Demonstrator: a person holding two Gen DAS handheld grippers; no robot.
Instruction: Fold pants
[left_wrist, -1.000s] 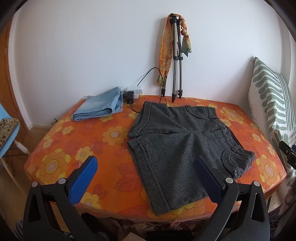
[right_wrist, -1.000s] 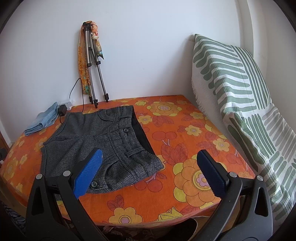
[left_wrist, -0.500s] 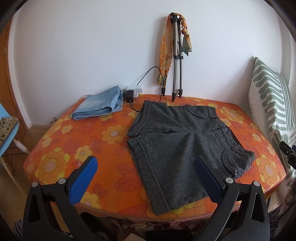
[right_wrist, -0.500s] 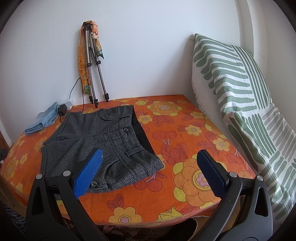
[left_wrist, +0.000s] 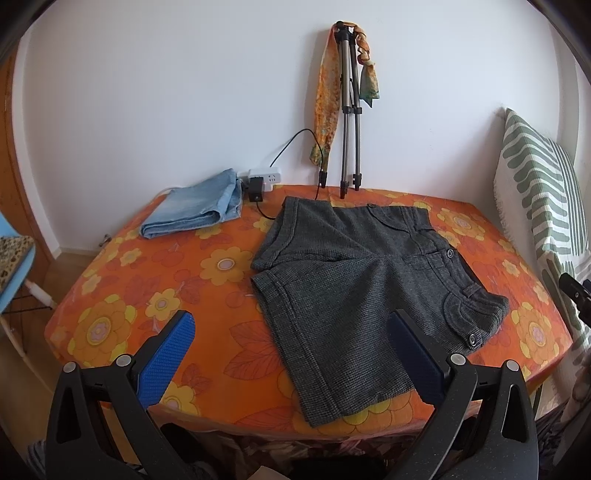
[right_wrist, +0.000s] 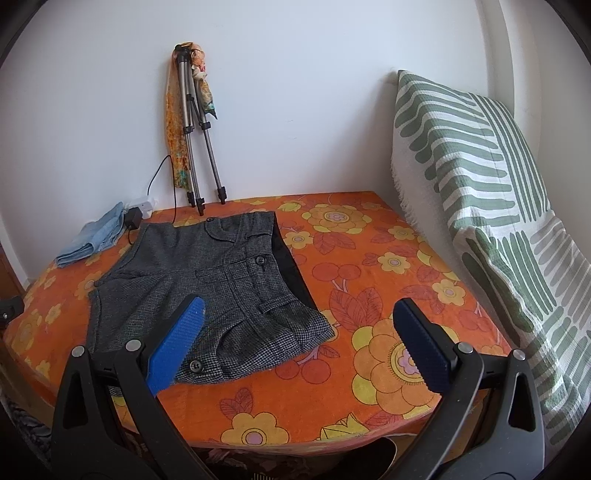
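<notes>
Both my tongs, left (left_wrist: 290, 354) and right (right_wrist: 295, 341), gape empty; grey shorts (left_wrist: 369, 280) lie unfolded mid-frame, so next I grab a hem.

Place: a room in a home, lived-in, not a lab or shop.
Desk (left_wrist: 155, 280): covered with an orange cloth printed with flowers.
Laundry: folded light-blue jeans (left_wrist: 192, 214) and grey shorts (left_wrist: 351, 280) lie on it.
Wall: plain white, with a folded tripod (left_wrist: 349, 122) leaning on it and a patterned scarf (left_wrist: 327, 99) draped over the top.
Power: a white power strip (left_wrist: 264, 176) with a black adapter plugged in.
Right side: a green-and-white striped cushion (right_wrist: 472, 192).
Left edge: a blue chair (left_wrist: 13, 266).
</notes>
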